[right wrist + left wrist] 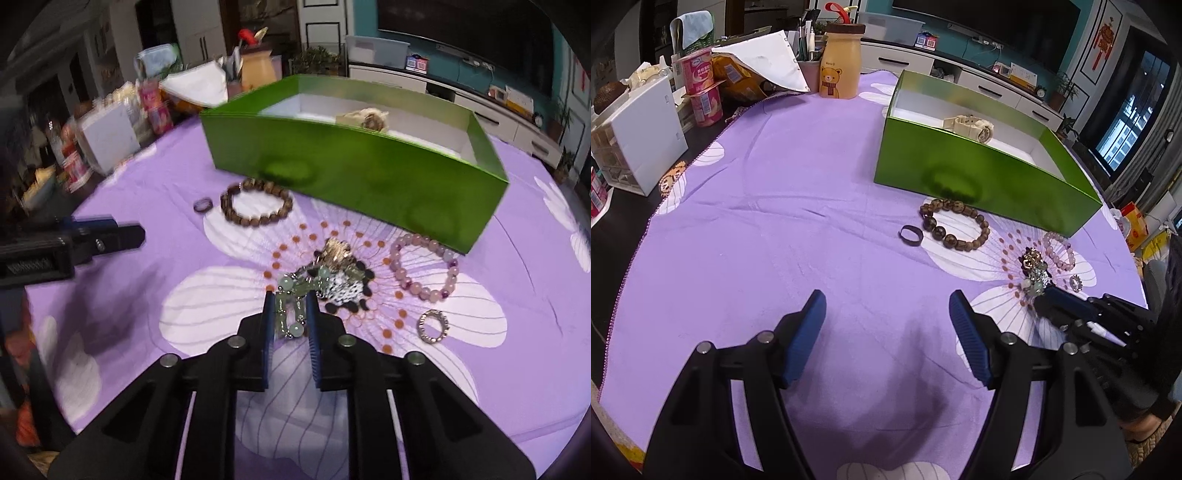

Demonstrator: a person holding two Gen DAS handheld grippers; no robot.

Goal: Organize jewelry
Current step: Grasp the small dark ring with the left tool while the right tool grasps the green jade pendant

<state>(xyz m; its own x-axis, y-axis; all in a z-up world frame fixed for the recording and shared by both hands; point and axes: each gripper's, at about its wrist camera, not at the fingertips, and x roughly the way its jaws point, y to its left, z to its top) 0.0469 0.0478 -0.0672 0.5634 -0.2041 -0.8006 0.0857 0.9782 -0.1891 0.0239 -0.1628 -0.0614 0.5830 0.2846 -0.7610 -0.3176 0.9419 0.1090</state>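
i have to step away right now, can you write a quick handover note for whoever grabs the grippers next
Left gripper: open, empty, hovering over the purple cloth.
Right gripper: closing on the green-bead jewelry piece at the near edge of the tangled pile; not lifted yet.
Done: cream watch is in the green box.
Left on the cloth: brown bead bracelet, dark ring, pink bead bracelet, silver ring, the pile.
Next, probably: lift the held piece into the box, then the rest.
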